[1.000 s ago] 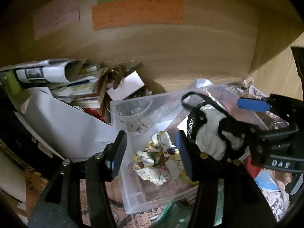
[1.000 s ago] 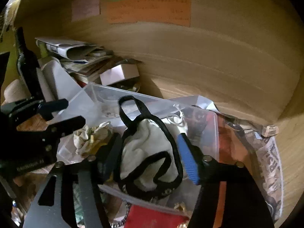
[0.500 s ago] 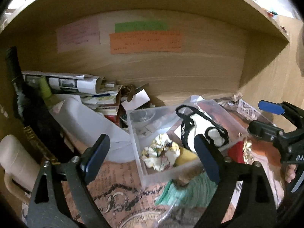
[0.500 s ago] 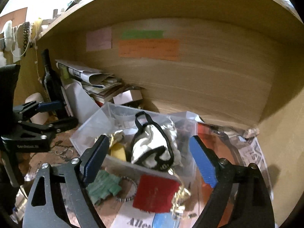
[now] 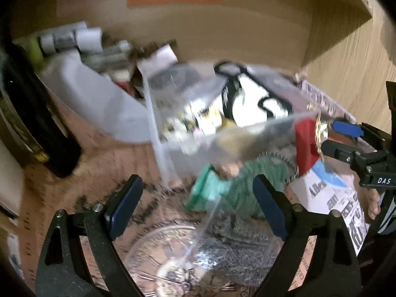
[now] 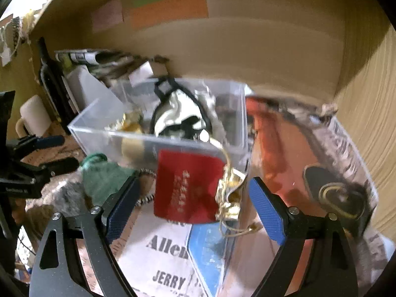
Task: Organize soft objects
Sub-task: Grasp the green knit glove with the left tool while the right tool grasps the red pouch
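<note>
A clear plastic box stands on the shelf. In it lie a white pouch with black straps and a crumpled patterned cloth. A green knitted cloth lies in front of the box, with a grey furry cloth nearer. My left gripper is open and empty above the cloths. My right gripper is open and empty, in front of a red card with a gold charm.
The wooden back wall carries coloured paper notes. Rolled papers and books pile at the back left beside a dark bottle. A newspaper lies under the right gripper. A clear glass dish sits below the left gripper.
Both grippers have drawn back from the box and opened wide. The white pouch, held by the right gripper a second ago, now lies in the box.
</note>
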